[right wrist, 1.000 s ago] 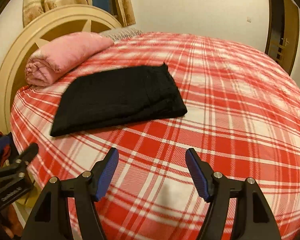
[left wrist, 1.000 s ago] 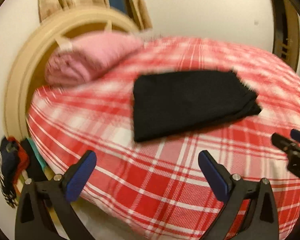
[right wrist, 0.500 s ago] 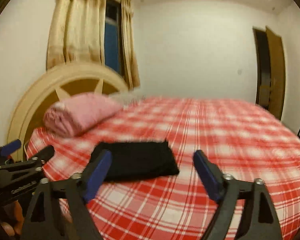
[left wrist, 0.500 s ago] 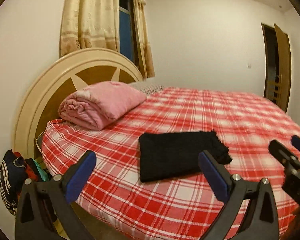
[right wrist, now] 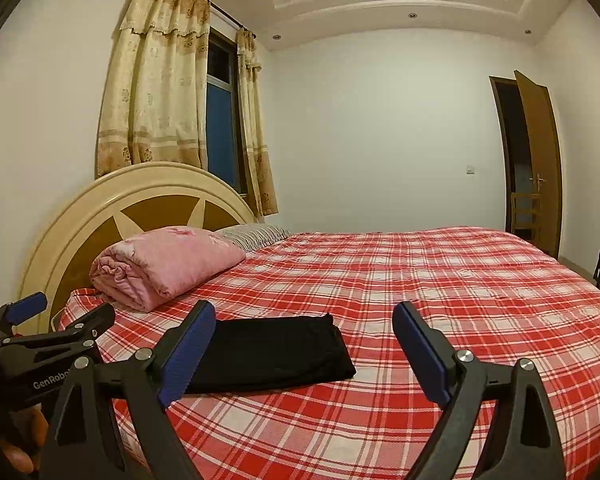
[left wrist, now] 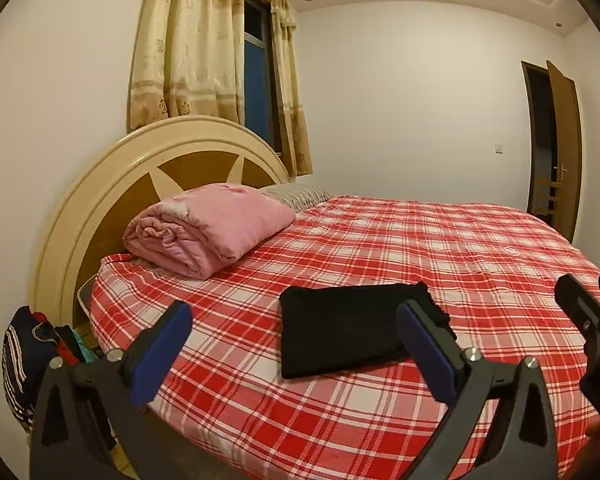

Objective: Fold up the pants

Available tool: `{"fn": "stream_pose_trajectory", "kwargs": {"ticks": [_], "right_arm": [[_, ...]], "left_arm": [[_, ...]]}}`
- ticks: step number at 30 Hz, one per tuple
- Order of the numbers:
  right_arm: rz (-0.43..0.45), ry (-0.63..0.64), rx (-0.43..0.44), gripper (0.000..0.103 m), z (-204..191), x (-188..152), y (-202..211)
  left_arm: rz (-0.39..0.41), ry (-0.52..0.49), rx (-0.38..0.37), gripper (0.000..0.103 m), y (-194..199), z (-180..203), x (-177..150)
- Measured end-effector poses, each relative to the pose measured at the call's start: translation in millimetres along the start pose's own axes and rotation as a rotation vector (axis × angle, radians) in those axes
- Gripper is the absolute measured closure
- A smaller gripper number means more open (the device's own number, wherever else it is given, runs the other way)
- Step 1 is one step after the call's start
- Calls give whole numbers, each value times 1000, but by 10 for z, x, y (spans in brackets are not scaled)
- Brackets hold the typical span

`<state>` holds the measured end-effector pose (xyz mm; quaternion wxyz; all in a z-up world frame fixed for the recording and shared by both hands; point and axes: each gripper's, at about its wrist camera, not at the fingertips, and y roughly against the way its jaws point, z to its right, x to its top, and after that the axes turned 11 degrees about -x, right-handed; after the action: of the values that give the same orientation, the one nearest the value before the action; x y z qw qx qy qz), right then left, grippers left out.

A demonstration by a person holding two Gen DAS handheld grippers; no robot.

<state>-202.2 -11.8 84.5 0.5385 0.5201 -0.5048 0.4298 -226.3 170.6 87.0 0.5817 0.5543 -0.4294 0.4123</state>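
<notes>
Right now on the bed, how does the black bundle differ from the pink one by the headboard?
The black pants lie folded flat and thin near the bed's front edge; the pink quilt is a thick, puffy roll up against the headboard. The pants look plain and smooth, while the quilt shows soft creases and layered folds at its end. Both are folded and rest on the red plaid sheet, and neither is touched by either tool's fingers.
</notes>
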Motion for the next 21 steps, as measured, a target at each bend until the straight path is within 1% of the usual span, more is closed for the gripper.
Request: {"fn": "stream_pose_trajectory", "kwargs": {"ticks": [7,12,21], "right_arm": [[3,2,-1,12,-19,4,15],[-12,-6,4,12,16,-6,-7],[-10,-14,1,12,48,-10,-4]], "left_arm": [[-18,-2,0,0,-16,32,-18],[-19,-8,7,0,-13,48,-22],[-24,-7,12,0,-10,34,-6]]}}
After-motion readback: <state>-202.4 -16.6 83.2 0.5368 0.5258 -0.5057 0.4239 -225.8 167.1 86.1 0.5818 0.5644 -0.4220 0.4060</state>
